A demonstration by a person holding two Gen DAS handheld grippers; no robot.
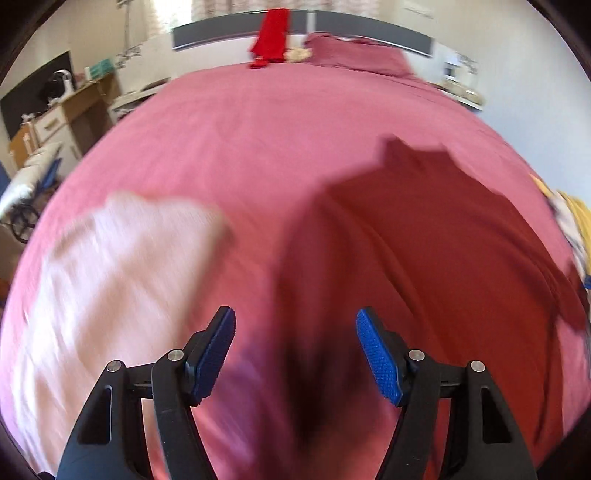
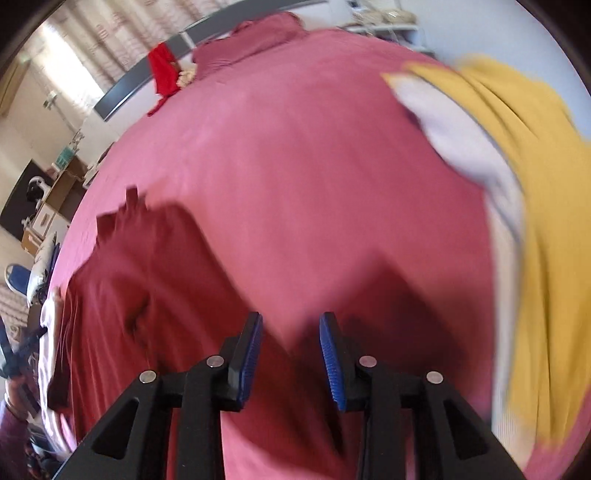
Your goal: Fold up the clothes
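A dark red garment (image 1: pixel 436 243) lies spread on the pink bedspread (image 1: pixel 258 140), ahead and to the right of my left gripper (image 1: pixel 295 332), which is open and empty above the bed. A pale pink garment (image 1: pixel 110 266) lies to its left, blurred. In the right wrist view the dark red garment (image 2: pixel 147 280) lies left of my right gripper (image 2: pixel 291 339), which is open and empty, with a dark red part (image 2: pixel 399 306) to its right. A yellow and white garment (image 2: pixel 517 177) lies at the right.
A bright red cloth (image 1: pixel 271 37) hangs over the grey headboard (image 1: pixel 221 31) at the far end, next to pink pillows (image 1: pixel 354 55). A wooden desk (image 1: pixel 66 114) and a chair stand left of the bed. A yellow cloth edge (image 1: pixel 576 218) shows at the right.
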